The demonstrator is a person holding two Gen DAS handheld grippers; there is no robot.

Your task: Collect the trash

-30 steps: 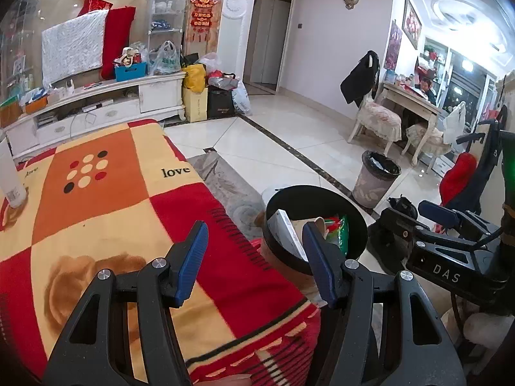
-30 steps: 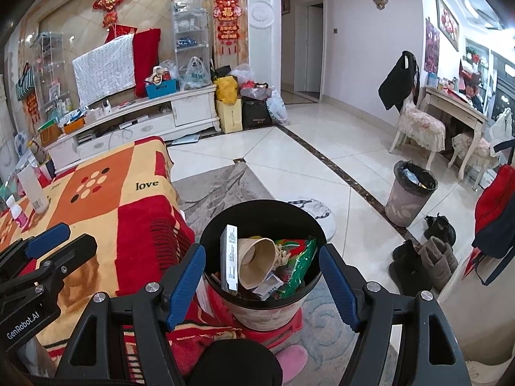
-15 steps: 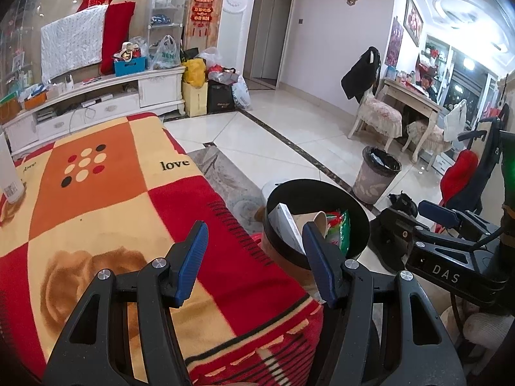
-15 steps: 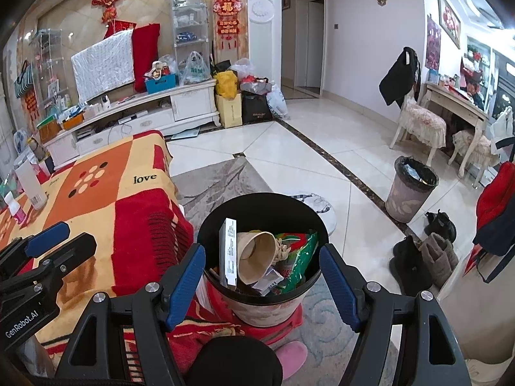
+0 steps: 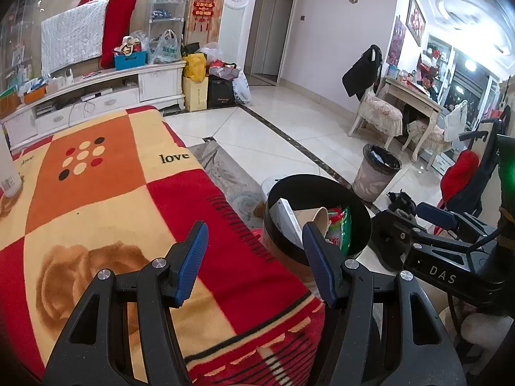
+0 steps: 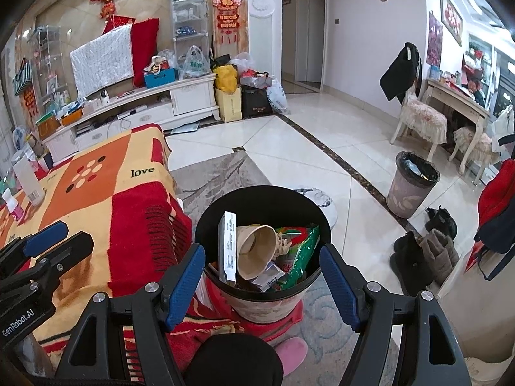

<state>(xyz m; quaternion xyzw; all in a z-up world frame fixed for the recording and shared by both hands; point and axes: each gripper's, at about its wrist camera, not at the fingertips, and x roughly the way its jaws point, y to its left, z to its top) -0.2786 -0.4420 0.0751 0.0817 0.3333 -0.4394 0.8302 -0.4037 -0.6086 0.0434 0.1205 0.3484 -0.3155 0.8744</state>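
Observation:
A black-lined trash bin stands on the floor at the table's near right corner. In it lie a paper cup, a white carton and a green and red snack bag. My right gripper hangs open just above the bin's near rim, nothing between its blue pads. My left gripper is open over the red and cream blanket on the table, holding nothing. The right gripper's body shows at the right edge of the left wrist view.
A white bottle and a small pink-capped bottle stand at the table's far left. A second bin stands on the tiled floor by a chair and desk. Boots and a pink slipper lie near the black-lined bin.
Both grippers stay open and almost still. The views have shifted only slightly, the bin sitting a little lower in the left wrist view.

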